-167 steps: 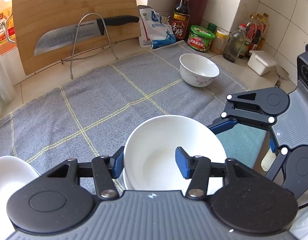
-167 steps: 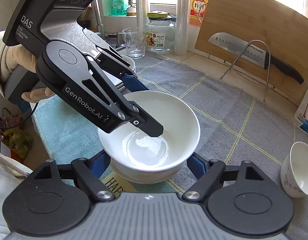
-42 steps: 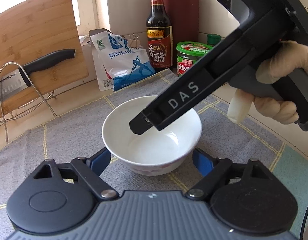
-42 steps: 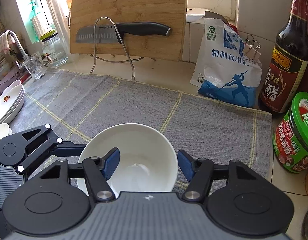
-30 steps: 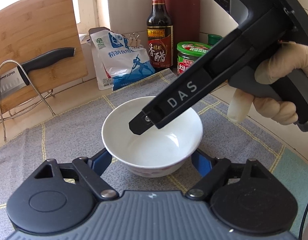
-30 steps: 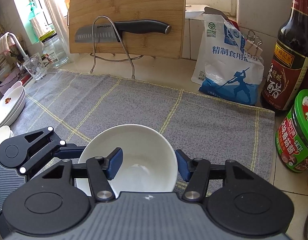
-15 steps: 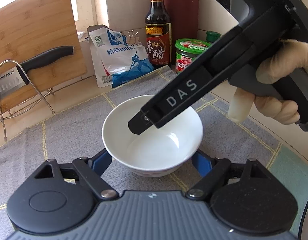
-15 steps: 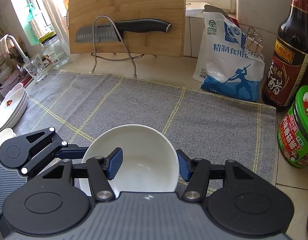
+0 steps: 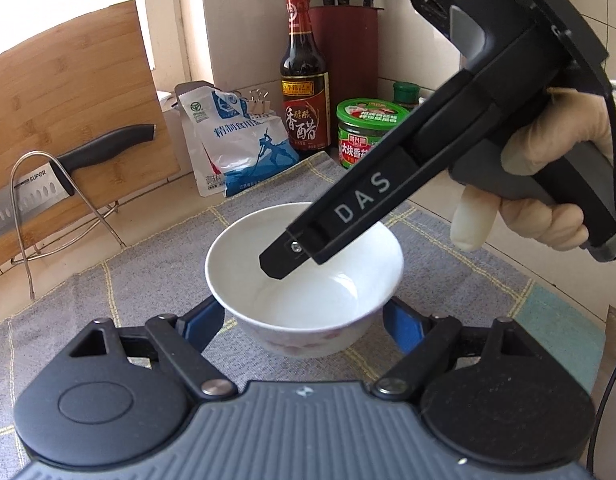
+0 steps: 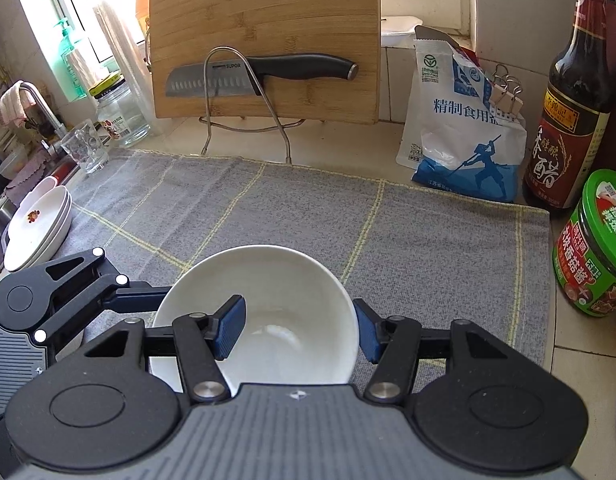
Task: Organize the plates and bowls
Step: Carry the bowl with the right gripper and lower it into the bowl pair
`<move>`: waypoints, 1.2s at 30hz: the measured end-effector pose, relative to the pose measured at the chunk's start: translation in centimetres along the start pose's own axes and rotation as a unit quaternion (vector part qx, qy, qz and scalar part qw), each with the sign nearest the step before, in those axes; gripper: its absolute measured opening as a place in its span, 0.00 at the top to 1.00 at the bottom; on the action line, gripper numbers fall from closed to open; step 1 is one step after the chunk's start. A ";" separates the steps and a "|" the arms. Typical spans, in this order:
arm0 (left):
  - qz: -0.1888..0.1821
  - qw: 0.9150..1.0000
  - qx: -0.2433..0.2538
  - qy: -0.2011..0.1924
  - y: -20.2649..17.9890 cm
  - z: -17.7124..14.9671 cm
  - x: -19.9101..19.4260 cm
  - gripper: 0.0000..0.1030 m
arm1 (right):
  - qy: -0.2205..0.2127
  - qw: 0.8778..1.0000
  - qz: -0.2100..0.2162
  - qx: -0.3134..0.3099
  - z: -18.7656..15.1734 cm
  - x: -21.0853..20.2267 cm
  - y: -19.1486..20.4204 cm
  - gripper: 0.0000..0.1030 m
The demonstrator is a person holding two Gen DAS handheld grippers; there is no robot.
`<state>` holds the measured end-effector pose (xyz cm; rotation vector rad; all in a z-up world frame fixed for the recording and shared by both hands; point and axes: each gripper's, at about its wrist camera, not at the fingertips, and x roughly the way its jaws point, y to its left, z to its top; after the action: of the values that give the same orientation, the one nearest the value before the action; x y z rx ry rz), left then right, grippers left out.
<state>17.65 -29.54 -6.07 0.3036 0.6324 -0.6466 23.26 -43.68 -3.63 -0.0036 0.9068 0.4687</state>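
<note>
The white bowl [image 9: 304,280] sits at the centre of both wrist views, over the grey checked cloth [image 10: 308,208] on the counter [image 10: 340,138].

The right tongs [image 10: 296,326] are clenched on the bowl's wall: the left blue pad [image 10: 228,326] lies inside the bowl against its inner face, and the right blue pad presses the outside of the rim at 3 o'clock. In the left wrist view the same tool comes in from 2 o'clock, held by a gloved hand [image 9: 548,168], with one black finger dipping into the bowl.

The left tongs [image 9: 304,322] stand wide, their blue pads at either side of the bowl's lower wall at 9 and 3 o'clock. Whether they press on the bowl or merely flank it, the views do not settle. In the right wrist view the left tool shows at 9 o'clock, its finger reaching to the bowl's left side.

A stack of white plates [image 10: 36,228] lies at 9 o'clock near the cloth's edge. At 12 o'clock a bamboo cutting board [image 10: 264,40] leans on the wall with a santoku knife [image 10: 260,74] on a wire stand before it. A salt bag [image 10: 460,120], vinegar bottle [image 10: 572,120] and green-lidded jar [image 10: 596,248] line up from 1 to 3 o'clock.
</note>
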 end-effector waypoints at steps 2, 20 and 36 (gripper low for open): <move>0.000 1.000 0.001 -0.005 0.3 0.1 -0.9 0.17 | -0.003 1.000 0.000 -0.001 0.0 -0.5 0.6 0.39; 0.027 0.999 -0.017 -0.033 3.4 -2.5 -9.4 0.17 | -0.025 0.999 0.019 -0.036 0.8 -2.3 9.6 0.38; 0.061 0.996 -0.047 -0.033 8.0 -6.6 -16.0 0.17 | -0.041 0.995 0.050 -0.079 2.3 -1.1 19.2 0.38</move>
<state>9.87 -13.10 -0.47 0.2298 0.5750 -0.5052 16.89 -26.43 2.37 -0.0819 0.7902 0.6291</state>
